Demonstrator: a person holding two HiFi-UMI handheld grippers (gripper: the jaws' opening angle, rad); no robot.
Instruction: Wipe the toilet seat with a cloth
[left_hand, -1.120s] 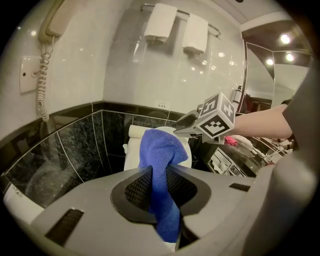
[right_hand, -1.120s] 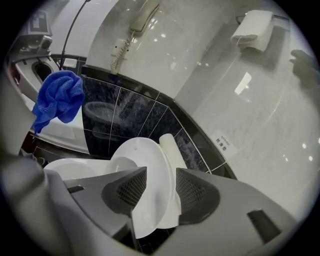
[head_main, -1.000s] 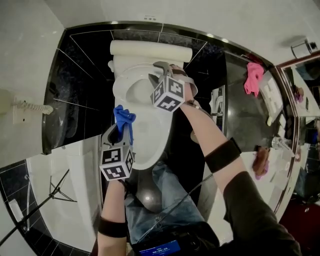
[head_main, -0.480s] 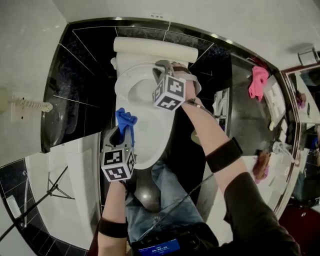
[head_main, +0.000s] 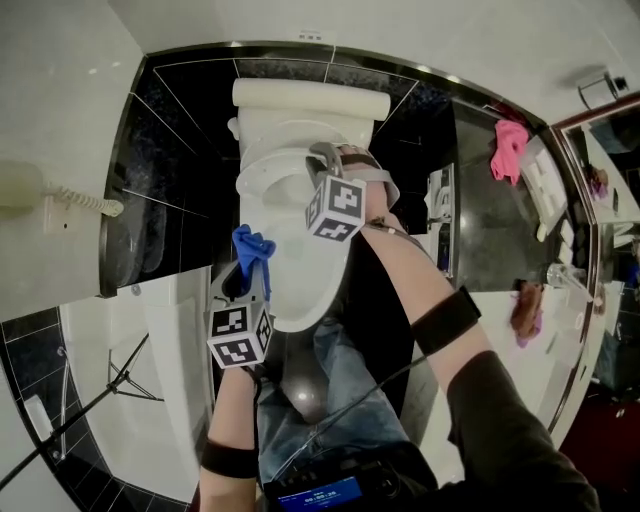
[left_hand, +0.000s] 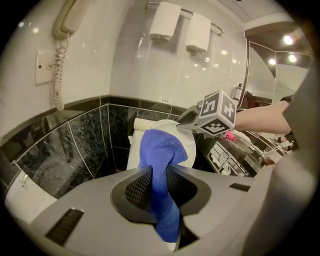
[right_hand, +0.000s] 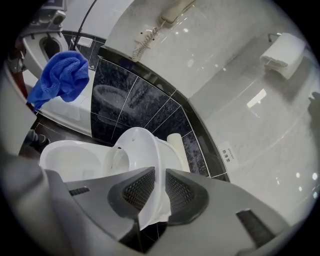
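The white toilet (head_main: 300, 270) stands at the top middle of the head view. My right gripper (head_main: 322, 160) is at the right rim of the toilet seat (head_main: 258, 175). In the right gripper view its jaws (right_hand: 160, 175) have just been closing and now pinch the seat's (right_hand: 145, 150) white edge, which is tilted up above the bowl (right_hand: 70, 157). My left gripper (head_main: 252, 272) hovers beside the toilet's left side, shut on a blue cloth (head_main: 250, 248). The cloth (left_hand: 162, 165) bunches up out of the left gripper (left_hand: 159, 170). It also shows in the right gripper view as the blue cloth (right_hand: 60, 77).
A wall phone (head_main: 60, 205) with a coiled cord hangs at the left. Two paper rolls (left_hand: 165, 20) sit high on the wall. A pink cloth (head_main: 507, 145) lies on the counter at the right. The person's knee (head_main: 300, 390) is just in front of the toilet.
The right gripper's jaws have closed onto the seat's edge. The left gripper with the blue cloth has shifted slightly beside the toilet, still clamped on it.
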